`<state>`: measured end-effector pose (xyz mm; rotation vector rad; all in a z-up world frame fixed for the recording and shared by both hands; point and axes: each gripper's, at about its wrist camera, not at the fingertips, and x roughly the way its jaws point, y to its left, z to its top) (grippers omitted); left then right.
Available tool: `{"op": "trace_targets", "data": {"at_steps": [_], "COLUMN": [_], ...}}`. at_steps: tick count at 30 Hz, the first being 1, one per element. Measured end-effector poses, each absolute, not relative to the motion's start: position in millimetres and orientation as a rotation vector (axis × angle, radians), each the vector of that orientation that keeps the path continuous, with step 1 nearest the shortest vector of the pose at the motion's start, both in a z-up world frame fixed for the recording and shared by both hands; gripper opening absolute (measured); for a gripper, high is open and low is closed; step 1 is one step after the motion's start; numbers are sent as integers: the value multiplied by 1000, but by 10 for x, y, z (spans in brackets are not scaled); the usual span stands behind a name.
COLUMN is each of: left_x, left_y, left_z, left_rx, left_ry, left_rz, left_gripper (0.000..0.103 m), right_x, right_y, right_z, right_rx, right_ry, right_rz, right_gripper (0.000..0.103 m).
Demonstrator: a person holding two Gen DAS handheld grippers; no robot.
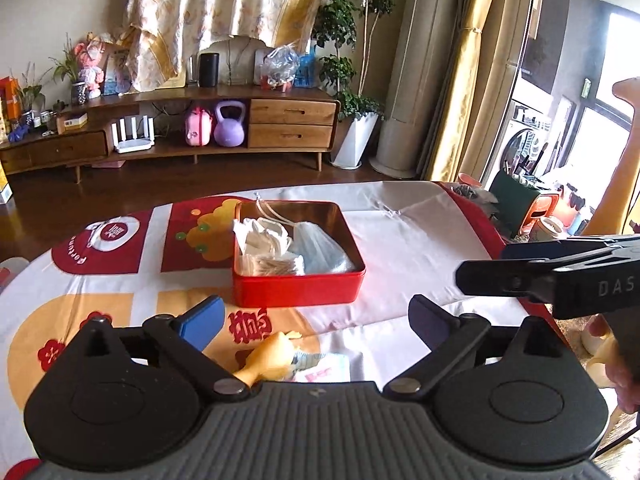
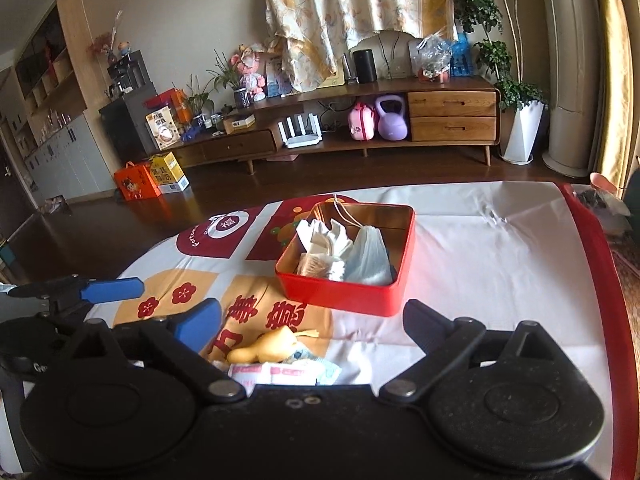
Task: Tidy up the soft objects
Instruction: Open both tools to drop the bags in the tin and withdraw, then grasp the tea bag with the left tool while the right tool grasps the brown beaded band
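Note:
A red tin (image 1: 298, 286) (image 2: 340, 294) stands on the table and holds white cloths (image 1: 264, 236) (image 2: 326, 240), a pale blue bagged item (image 1: 320, 248) (image 2: 370, 258) and a small brush-like pad (image 1: 272, 266). A yellow soft toy (image 1: 268, 360) (image 2: 268, 346) and flat packets (image 1: 324, 370) (image 2: 280, 372) lie near the front edge. My left gripper (image 1: 316, 320) is open and empty above them. My right gripper (image 2: 312, 322) is open and empty too; it shows at the right of the left wrist view (image 1: 520, 276).
The table wears a white, red and orange patterned cloth (image 1: 400, 240) (image 2: 480, 260). Beyond it are a wooden floor and a low wooden cabinet (image 1: 200, 128) (image 2: 360, 128). Boxes and clutter (image 1: 532, 204) stand off the table's right side.

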<state>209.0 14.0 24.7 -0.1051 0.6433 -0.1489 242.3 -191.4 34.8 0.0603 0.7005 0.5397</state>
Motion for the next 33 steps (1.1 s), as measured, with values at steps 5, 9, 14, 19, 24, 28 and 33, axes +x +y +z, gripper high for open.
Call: {"op": "trace_targets", "data": {"at_steps": [5,9,14,19,24,28,33], "left_x": [1890,1764,1676,1669,1710,1768,1858], "left_y": [239,315,385,472,529,545,610], "left_z": [144,31,-179,-442,-685,-886,-1065], "left_rx": [-139,-150,-156,-176,-172,-150,-147], "left_ry": [633,633,667,722,747,780,795], "left_rz": [-134,-125,-111,-103,-72,-47,-6], "left_gripper": [102,103,103,103,103,103,103], "right_x": [2276,2176,2115,2101,2140,2190,2307], "right_y": [-1945,-1910,-1809,-1708,-1615,-1566,-1556], "right_z": [238,88,-155,-436,-678,-839,-1016], "right_rx": [49,26,-14,-64,-103,-121,-118], "right_ry": [711,728,755,793,839,869,912], "right_rz": [550,566,557,561,554,544,518], "right_gripper": [99,99,99,96,91,86,77]}}
